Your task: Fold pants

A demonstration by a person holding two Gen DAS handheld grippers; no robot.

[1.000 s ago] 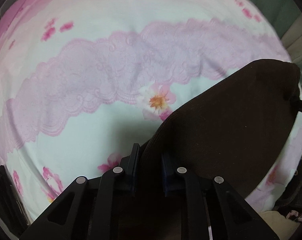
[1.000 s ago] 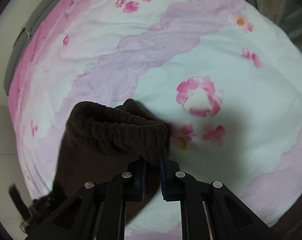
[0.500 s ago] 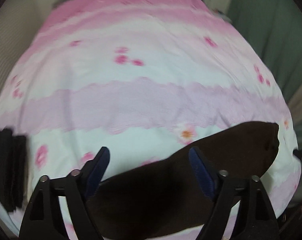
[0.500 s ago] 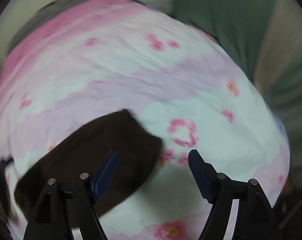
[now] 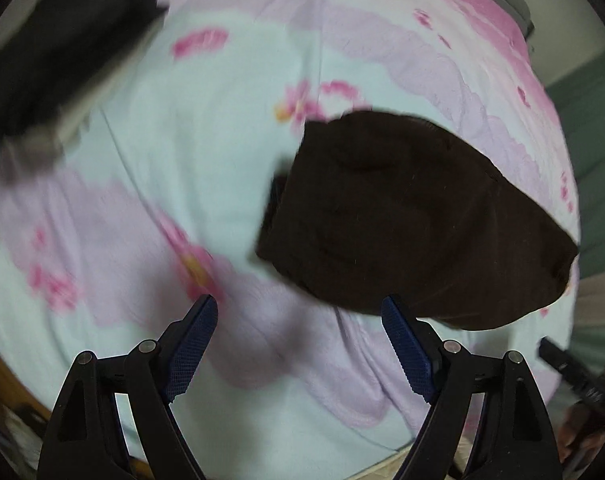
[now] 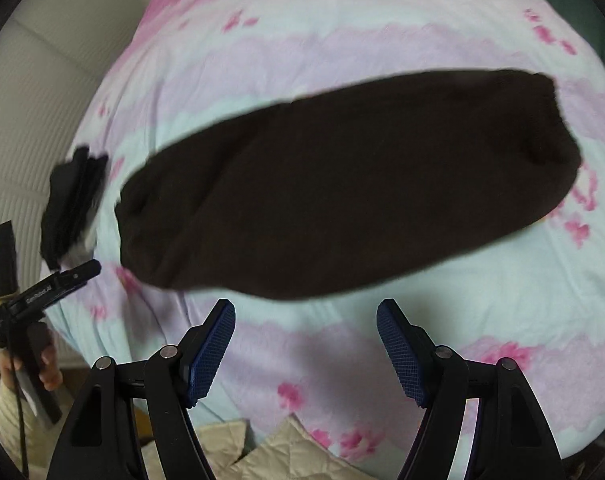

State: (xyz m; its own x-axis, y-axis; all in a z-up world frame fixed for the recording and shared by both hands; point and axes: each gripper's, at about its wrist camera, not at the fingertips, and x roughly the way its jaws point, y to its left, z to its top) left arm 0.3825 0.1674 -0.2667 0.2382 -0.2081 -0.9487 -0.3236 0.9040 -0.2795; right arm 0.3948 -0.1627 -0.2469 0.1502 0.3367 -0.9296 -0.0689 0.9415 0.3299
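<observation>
The dark brown pants [image 5: 414, 216] lie on the flowered bed sheet [image 5: 206, 152] as one long flat strip. In the right wrist view the pants [image 6: 342, 192] stretch from lower left to upper right. My left gripper [image 5: 300, 344] hovers open over bare sheet near the strip's lower edge, with nothing between its blue pads [image 5: 194, 344]. My right gripper [image 6: 306, 344] is open too, above the sheet just short of the pants' near edge, and holds nothing. At the left edge of the right wrist view, a hand [image 6: 46, 376] holds the left gripper [image 6: 58, 280].
A stack of dark folded clothes [image 6: 72, 208] sits beside the pants' left end, blurred in the left wrist view as a dark stack [image 5: 58, 52]. A pale ribbed surface [image 6: 22, 120] borders the bed. Cream quilted fabric [image 6: 278, 452] lies at the bed's near edge.
Both grippers were shut on the pants a second ago. They have let go, opened wide, pulled back and rolled. The pants now lie flat on the sheet.
</observation>
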